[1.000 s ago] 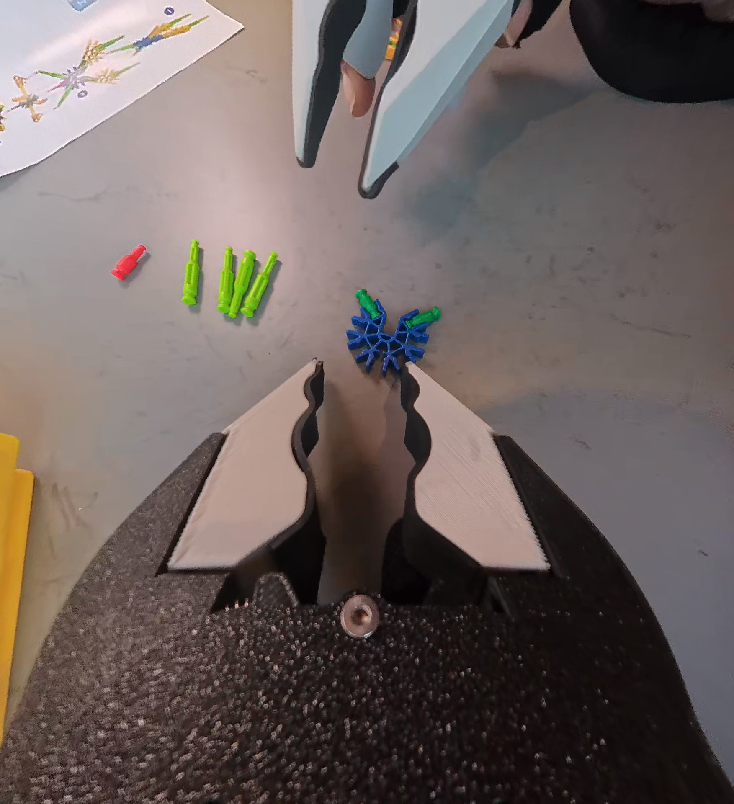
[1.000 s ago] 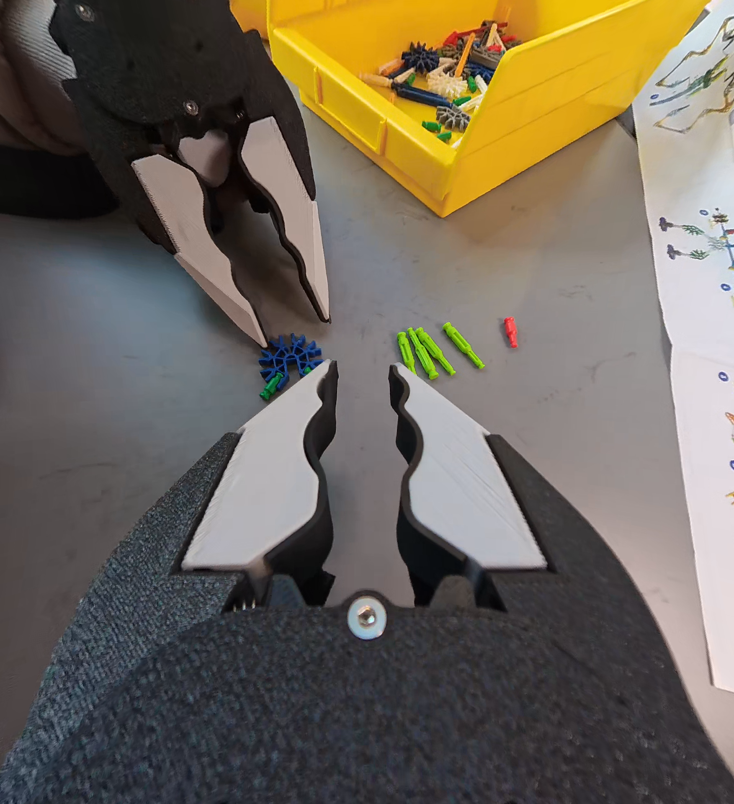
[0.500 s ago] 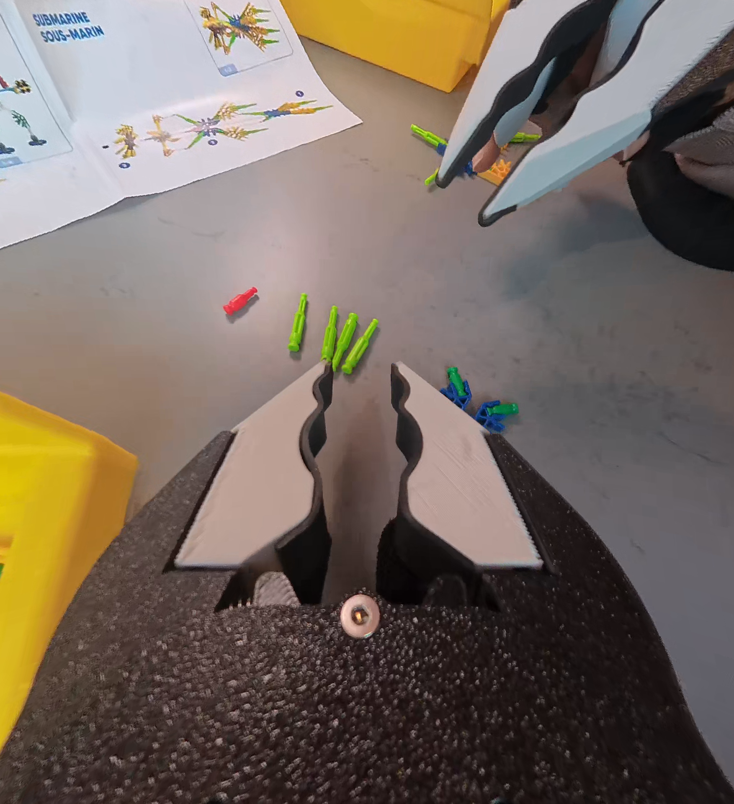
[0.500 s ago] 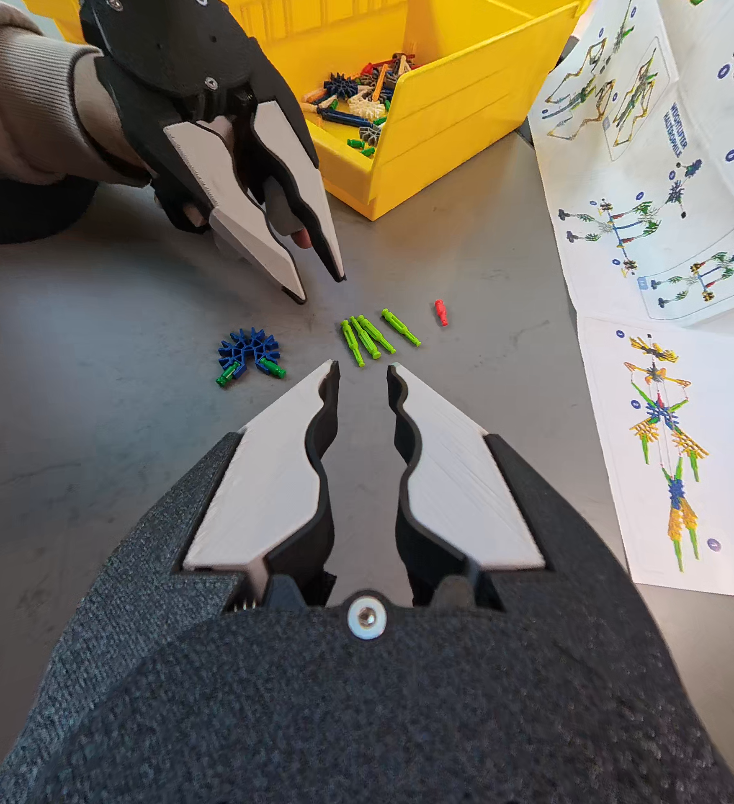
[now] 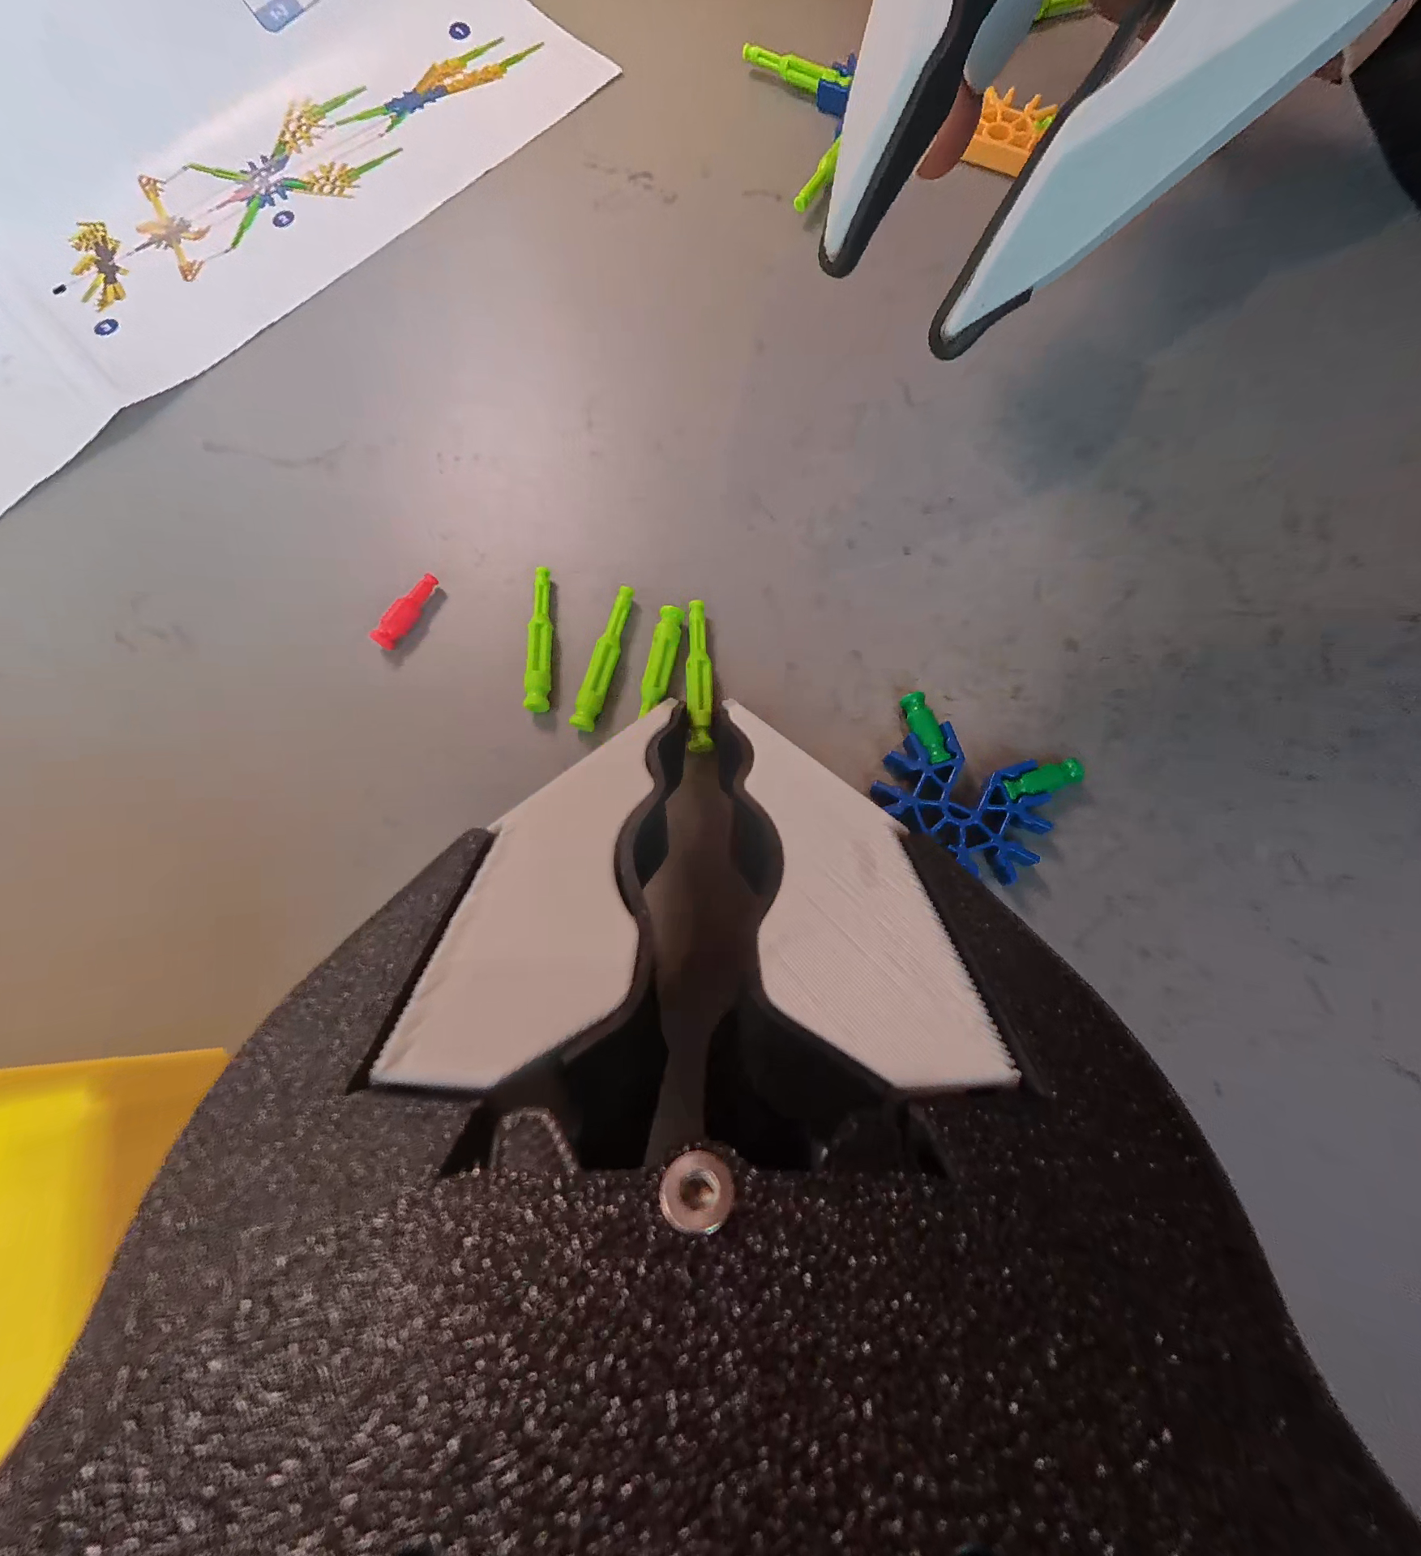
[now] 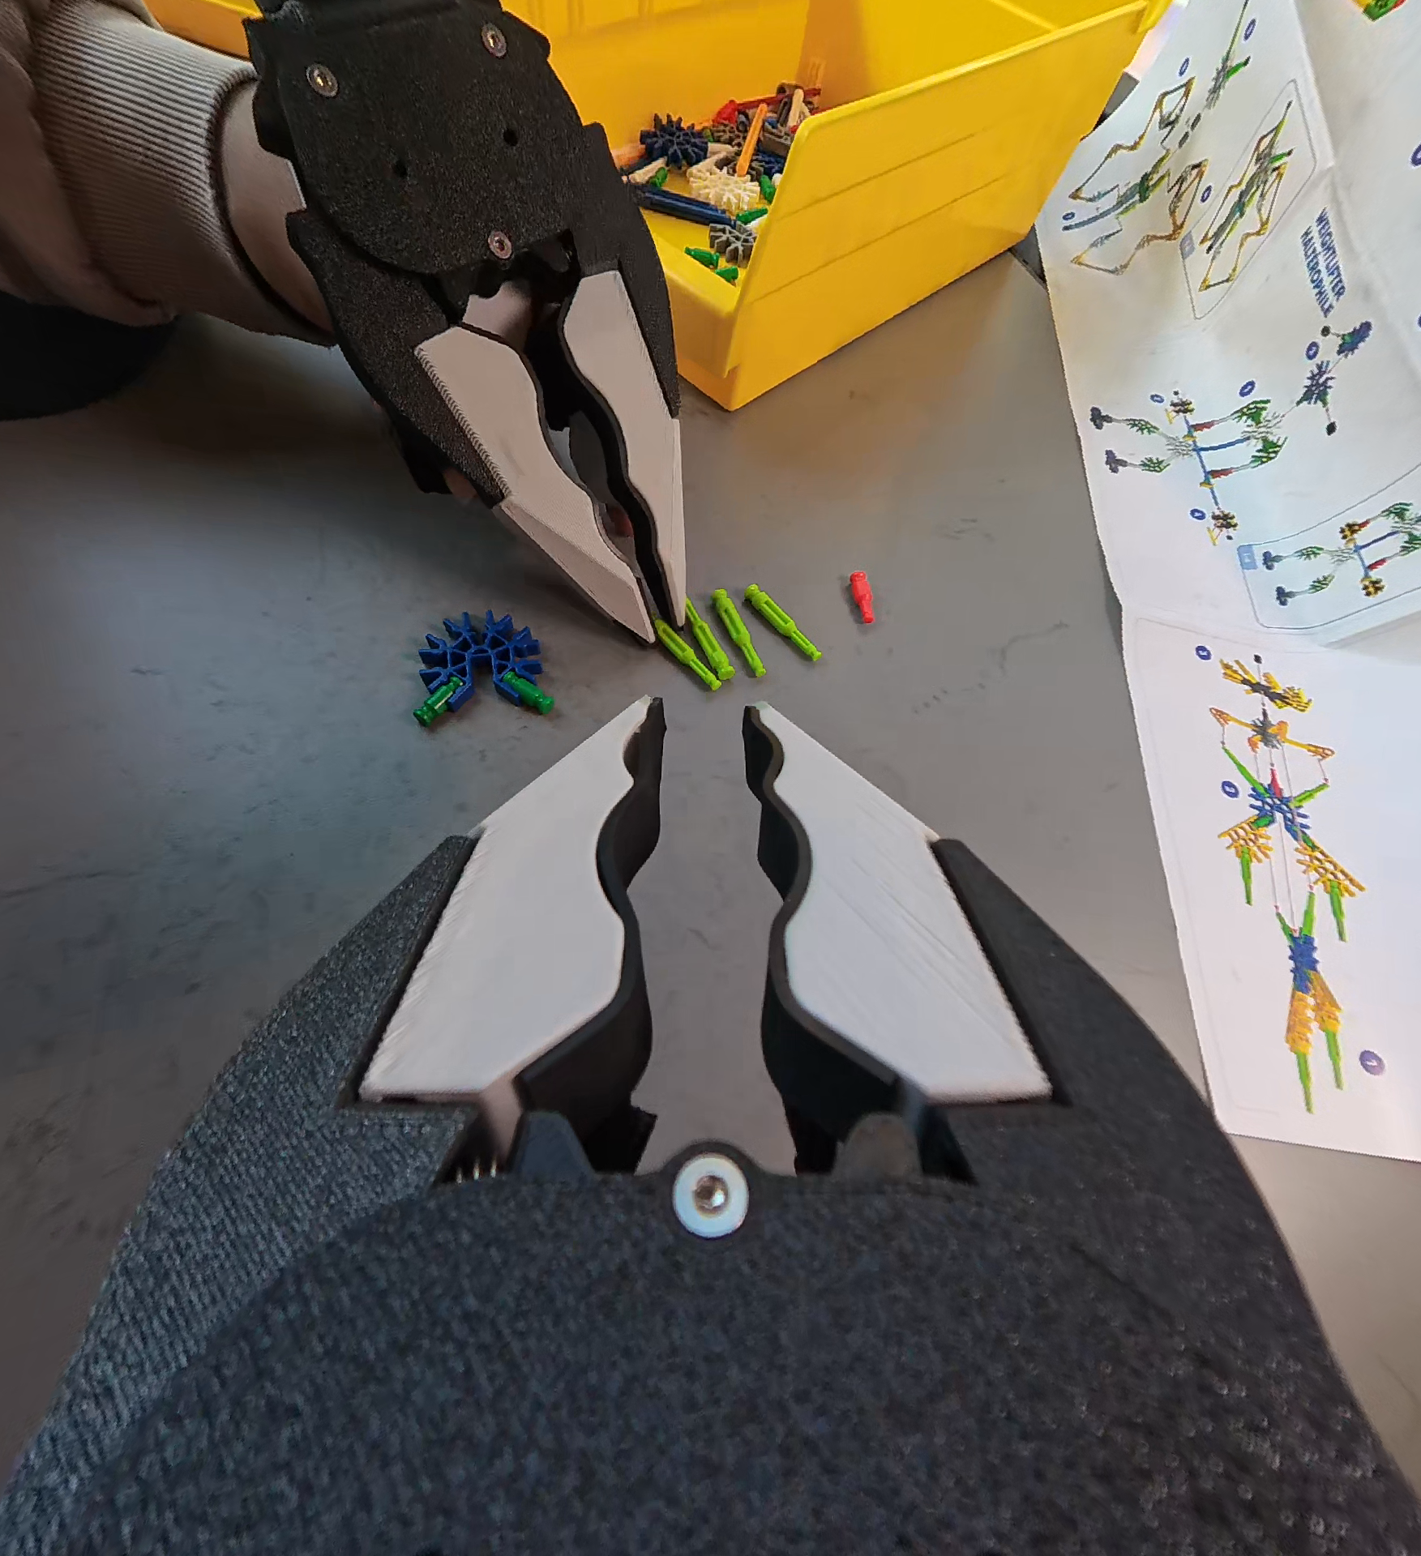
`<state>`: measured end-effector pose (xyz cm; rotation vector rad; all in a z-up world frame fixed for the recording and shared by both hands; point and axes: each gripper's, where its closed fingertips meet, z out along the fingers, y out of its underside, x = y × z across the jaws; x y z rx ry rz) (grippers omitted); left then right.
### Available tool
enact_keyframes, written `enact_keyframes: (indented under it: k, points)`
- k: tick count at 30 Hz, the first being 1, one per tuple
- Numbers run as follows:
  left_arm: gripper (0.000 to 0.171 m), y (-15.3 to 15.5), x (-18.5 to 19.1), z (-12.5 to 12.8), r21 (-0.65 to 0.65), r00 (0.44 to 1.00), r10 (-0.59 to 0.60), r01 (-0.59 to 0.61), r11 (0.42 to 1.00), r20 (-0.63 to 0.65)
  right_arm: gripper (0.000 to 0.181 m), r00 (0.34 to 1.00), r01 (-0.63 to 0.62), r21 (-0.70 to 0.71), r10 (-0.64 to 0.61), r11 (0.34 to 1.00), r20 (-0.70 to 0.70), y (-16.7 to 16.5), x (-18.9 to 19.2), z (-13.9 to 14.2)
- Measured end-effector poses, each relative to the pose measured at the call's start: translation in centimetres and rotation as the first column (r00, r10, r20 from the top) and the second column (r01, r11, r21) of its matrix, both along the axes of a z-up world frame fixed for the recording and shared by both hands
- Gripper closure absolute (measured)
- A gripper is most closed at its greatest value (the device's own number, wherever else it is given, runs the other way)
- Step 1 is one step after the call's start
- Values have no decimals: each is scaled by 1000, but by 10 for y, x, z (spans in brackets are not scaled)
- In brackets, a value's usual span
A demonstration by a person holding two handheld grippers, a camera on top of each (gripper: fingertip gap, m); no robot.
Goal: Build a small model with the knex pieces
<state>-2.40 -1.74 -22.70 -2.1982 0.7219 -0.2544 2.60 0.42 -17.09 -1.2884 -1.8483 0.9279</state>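
Several lime green rods lie side by side on the grey table. My left gripper (image 5: 700, 717) is shut on the near end of the rightmost lime green rod (image 5: 697, 665), which rests on the table. In the right wrist view the left gripper (image 6: 663, 627) pinches the end of that rod (image 6: 684, 655). My right gripper (image 6: 702, 716) is open and empty, hovering just short of the rods. It also shows in the left wrist view (image 5: 892, 303). A blue connector piece with two dark green rods (image 5: 964, 808) lies right of my left fingers and shows again in the right wrist view (image 6: 479, 652).
A short red rod (image 5: 403, 612) lies left of the green rods. A yellow bin (image 6: 900, 253) of mixed parts stands behind the left gripper. White instruction sheets (image 6: 1279, 589) lie along the side. An orange connector with green rods (image 5: 1006, 130) lies behind the right gripper. There is about 8 cm between the tips of the two grippers.
My left gripper moved from the blue connector piece over to the green rods and closed on the end of one. My right gripper drew back slightly and stays open.
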Motion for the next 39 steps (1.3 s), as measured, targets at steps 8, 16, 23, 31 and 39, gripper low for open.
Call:
enact_keyframes:
  k: [8, 16, 23, 31, 39]
  points:
    - [166, -14, 20, 14, 18, 990, -102, 101, 995, 93, 165, 994, -110, 36, 109, 993, 22, -22, 1, -8]
    - [166, -42, 57, 36, 87, 956, -267, 258, 962, 122, 164, 960, -279, 86, 276, 956, 43, -61, 2, -18]
    - [165, -48, 59, 36, 95, 954, -271, 260, 961, 131, 178, 950, -310, 78, 306, 948, 55, -69, 4, -21]
    - [143, -50, 34, 28, 39, 974, -172, 168, 985, 147, 178, 968, -234, 92, 224, 968, 113, -48, 6, -32]
    - [137, -56, 27, 5, -58, 981, -157, 164, 985, 116, 178, 967, -219, 98, 203, 971, 150, -43, 7, -41]
